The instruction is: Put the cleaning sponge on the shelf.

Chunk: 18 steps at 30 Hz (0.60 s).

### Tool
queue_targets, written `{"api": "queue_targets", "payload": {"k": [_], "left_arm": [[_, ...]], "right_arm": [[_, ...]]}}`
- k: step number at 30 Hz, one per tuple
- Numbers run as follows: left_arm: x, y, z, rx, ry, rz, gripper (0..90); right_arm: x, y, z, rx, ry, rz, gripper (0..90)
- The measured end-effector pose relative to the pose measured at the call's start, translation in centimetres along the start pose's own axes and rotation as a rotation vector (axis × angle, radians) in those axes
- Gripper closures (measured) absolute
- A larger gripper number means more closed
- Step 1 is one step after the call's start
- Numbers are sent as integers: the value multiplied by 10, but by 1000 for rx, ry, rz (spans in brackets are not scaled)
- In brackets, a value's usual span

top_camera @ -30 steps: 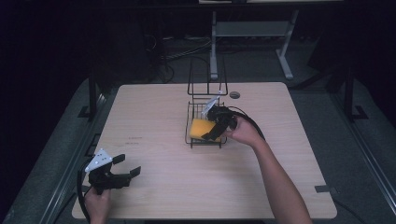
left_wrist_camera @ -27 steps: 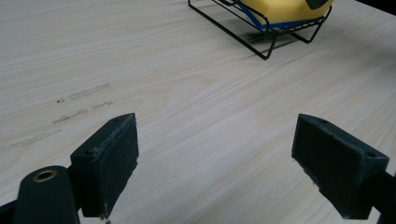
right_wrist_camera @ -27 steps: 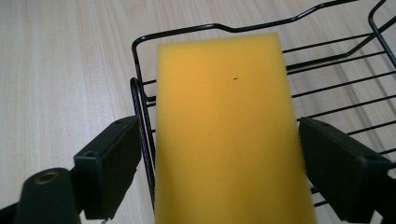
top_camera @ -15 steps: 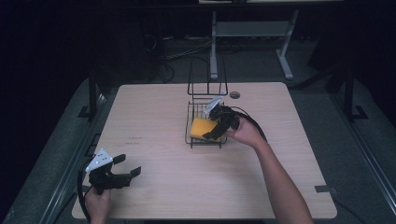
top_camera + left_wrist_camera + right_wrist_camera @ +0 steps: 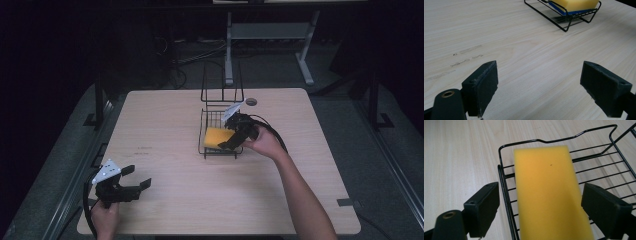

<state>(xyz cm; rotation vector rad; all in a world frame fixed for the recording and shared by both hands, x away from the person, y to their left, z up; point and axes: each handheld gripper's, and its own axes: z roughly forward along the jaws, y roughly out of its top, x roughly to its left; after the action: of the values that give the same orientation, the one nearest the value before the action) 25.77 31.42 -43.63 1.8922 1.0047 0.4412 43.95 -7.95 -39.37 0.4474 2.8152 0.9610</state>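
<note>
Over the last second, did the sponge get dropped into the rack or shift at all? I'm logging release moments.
Barely anything changed. The right gripper hangs over the wire rack, jaws open either side of the yellow sponge, which lies in the rack where it was. The left gripper stayed open near the table's near left corner. No release or grasp shows.

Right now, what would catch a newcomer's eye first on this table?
The bright yellow sponge lying in the black wire rack near the table's middle stands out. The right gripper hangs at the rack with jaws open on either side of the sponge. The left gripper, also open, sits at the near left corner.
</note>
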Motion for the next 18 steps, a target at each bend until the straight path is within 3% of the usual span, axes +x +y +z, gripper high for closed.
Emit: {"api": "queue_targets", "payload": {"k": [18], "left_arm": [[-3, 1, 3, 9, -3, 7, 140]], "right_arm": [[17, -20, -16, -41, -1, -8, 148]]}}
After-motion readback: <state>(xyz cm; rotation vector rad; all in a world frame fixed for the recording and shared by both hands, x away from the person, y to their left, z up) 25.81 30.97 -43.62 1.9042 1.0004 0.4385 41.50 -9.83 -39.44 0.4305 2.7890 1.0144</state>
